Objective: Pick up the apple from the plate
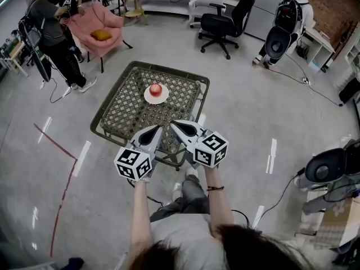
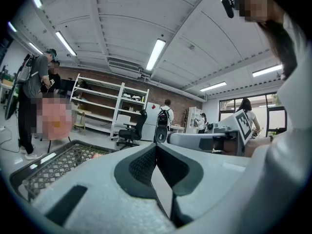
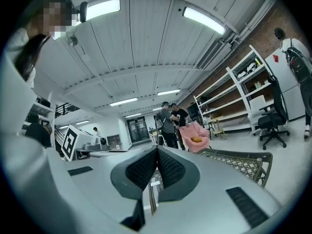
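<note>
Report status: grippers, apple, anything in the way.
Left gripper shut, empty; right gripper shut, empty; both at the near edge of the table. Apple on white plate, mid-table, untouched. Nothing between grippers and apple.

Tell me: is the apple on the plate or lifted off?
On it: the apple rests on the white plate, untouched.

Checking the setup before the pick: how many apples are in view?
1: the apple sits on the plate at the table's middle. None seems hidden.
</note>
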